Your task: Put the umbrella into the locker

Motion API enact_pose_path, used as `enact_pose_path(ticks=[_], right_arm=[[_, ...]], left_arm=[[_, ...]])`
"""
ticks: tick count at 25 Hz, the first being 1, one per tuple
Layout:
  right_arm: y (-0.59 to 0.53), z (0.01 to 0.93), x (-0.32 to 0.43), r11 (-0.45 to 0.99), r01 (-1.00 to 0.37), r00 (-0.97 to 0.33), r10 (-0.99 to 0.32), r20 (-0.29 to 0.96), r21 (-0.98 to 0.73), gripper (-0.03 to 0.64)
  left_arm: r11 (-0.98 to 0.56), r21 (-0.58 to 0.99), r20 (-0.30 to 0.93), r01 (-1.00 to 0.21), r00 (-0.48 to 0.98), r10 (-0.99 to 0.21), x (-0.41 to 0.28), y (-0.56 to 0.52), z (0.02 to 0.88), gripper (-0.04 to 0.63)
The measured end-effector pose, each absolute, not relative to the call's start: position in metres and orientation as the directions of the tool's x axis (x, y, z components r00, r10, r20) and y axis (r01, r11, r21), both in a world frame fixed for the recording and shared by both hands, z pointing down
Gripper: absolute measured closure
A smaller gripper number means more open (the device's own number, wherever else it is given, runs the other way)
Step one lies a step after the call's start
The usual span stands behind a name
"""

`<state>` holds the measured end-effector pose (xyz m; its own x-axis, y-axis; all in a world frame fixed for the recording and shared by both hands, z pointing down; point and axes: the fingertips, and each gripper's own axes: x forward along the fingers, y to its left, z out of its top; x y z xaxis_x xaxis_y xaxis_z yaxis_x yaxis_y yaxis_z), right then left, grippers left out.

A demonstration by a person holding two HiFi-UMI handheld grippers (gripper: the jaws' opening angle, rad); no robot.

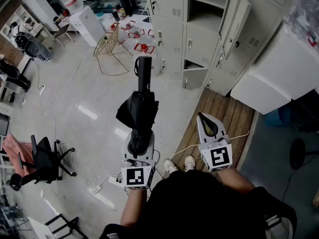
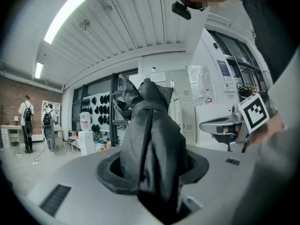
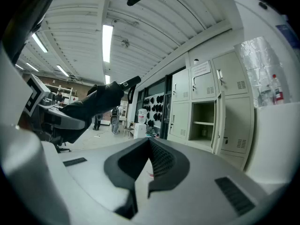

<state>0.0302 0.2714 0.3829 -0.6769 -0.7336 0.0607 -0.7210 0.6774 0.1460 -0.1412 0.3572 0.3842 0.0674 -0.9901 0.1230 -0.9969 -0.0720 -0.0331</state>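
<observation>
Umbrella (image 1: pixel 140 108), folded and black, is clamped near one end in the left gripper (image 1: pixel 139 144), whose jaws press on its bunched fabric. Its long axis runs straight out ahead of that gripper, roughly level. The open locker (image 1: pixel 205 6) stands well ahead and off to the right of that line, its door (image 1: pixel 234 19) swung aside. The right gripper (image 1: pixel 209 126), jaws together on nothing, sits on the locker's side. The left hand likely must swing rightward to aim the umbrella at the opening.
</observation>
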Motion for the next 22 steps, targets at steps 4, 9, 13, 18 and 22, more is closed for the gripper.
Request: enact_pose_path(ticks=[4,9,13,18,22], right_arm=[[0.272,0.381,0.021,0.667,-0.728,-0.668,-0.742,0.055,0.160,0.618],[0.274,0.381,0.013,0.652,-0.739,-0.653,-0.755,0.058,0.167,0.620],[0.278,0.379,0.005,0.640,-0.751,-0.641,-0.766,0.052,0.161,0.618],[0.279,0.376,-0.001,0.641,-0.756,-0.643,-0.765,0.031,0.132,0.618],[0.268,0.380,0.000,0.639,-0.757,-0.643,-0.766,0.022,0.135,0.618]], left_arm=[[-0.098,-0.046,0.127,-0.994,0.091,-0.988,-0.144,0.357,0.382,0.396],[-0.129,-0.043,0.116,-0.991,0.124,-0.986,-0.149,0.355,0.380,0.396],[-0.158,-0.049,0.110,-0.986,0.152,-0.982,-0.153,0.351,0.381,0.396],[-0.177,-0.026,0.105,-0.984,0.173,-0.979,-0.155,0.341,0.380,0.396],[-0.196,-0.019,0.116,-0.980,0.193,-0.974,-0.155,0.325,0.386,0.396]])
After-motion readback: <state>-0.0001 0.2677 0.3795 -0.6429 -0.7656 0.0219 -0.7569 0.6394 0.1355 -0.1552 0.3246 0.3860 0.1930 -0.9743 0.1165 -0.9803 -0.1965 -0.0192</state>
